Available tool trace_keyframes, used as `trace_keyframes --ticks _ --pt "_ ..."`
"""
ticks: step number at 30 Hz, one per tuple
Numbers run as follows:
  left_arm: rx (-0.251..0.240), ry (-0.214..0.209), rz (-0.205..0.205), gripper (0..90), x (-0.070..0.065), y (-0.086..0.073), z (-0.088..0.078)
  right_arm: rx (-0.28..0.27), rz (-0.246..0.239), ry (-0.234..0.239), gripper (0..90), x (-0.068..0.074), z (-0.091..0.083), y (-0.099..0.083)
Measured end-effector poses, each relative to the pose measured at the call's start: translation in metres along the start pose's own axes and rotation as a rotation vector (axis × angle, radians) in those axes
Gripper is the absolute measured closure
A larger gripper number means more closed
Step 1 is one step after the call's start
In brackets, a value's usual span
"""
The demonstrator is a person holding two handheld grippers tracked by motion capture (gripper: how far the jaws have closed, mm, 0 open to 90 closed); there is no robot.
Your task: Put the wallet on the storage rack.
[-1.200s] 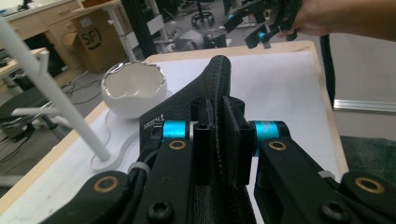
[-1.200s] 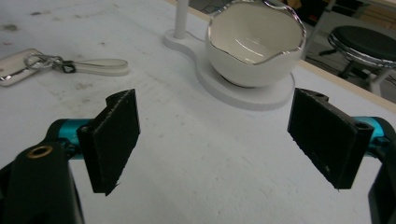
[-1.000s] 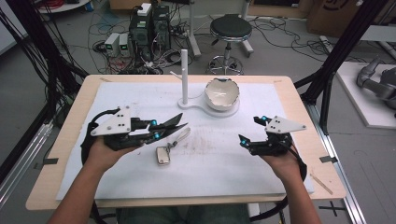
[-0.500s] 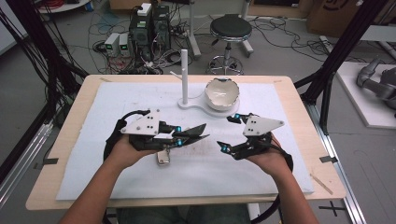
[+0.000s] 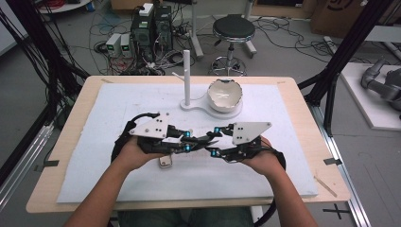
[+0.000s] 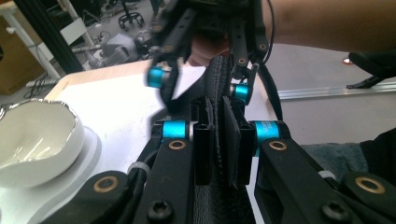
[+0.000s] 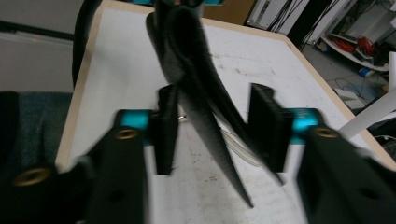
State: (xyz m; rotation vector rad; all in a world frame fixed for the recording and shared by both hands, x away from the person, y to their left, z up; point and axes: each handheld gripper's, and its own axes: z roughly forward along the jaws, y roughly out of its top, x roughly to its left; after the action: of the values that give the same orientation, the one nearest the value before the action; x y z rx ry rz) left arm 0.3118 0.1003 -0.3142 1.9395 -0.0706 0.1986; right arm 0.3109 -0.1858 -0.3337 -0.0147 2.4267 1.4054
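1. Black textured strap (image 6: 219, 88), clamped edge-on between the closed pads of the left gripper (image 6: 219, 135), which grips it tight.
2. Seen from the left gripper view: long axis running straight out along the jaws, away from the camera and into the right gripper further off.
3. Seen from the right gripper view: same strap (image 7: 196, 93) doubled into a narrow loop, coming down from the top and tapering to a pointed tip low in the picture, past the pads and toward the person's hand.
4. Right gripper (image 7: 215, 130) with jaws partly apart and just now closing in; strap between them, close against one pad, a clear gap to the other, so not yet gripped on this side.
5. Seen from the high view: both grippers tip to tip above the middle of the white mat (image 5: 293, 142), nearer its near edge than its far edge, left one (image 5: 203, 142) coming from the left, right one (image 5: 215, 141) from the right; strap spanning the short stretch between them, lengthwise roughly parallel to the near edge.
6. Small silvery object (image 5: 165, 161) on the mat just under the left hand, too small to identify.
7. Toward the far edge, well apart from the hands: white bowl (image 5: 225, 94) beside an upright white post (image 5: 186, 78) on a shared white base.
8. Wooden table (image 5: 71, 142) beneath the mat.
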Motion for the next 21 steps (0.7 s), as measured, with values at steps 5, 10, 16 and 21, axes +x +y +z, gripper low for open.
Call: trace_keyframes --ticks 5,10,16,21 --pt "-0.017 0.035 -0.025 79.9 0.000 -0.004 -0.003 0.013 -0.001 0.036 80.6 0.001 0.001 -0.002" --pt "-0.051 0.120 -0.056 56.1 0.000 -0.007 -0.010 0.020 0.023 0.024 81.9 -0.002 0.002 -0.006" --pt "-0.107 0.263 -0.101 34.0 -0.003 -0.017 -0.040 -0.025 0.095 -0.102 81.9 -0.016 -0.009 -0.015" --pt "-0.115 0.307 -0.123 28.9 -0.008 -0.026 -0.056 -0.051 0.152 -0.189 81.9 -0.029 -0.016 -0.023"
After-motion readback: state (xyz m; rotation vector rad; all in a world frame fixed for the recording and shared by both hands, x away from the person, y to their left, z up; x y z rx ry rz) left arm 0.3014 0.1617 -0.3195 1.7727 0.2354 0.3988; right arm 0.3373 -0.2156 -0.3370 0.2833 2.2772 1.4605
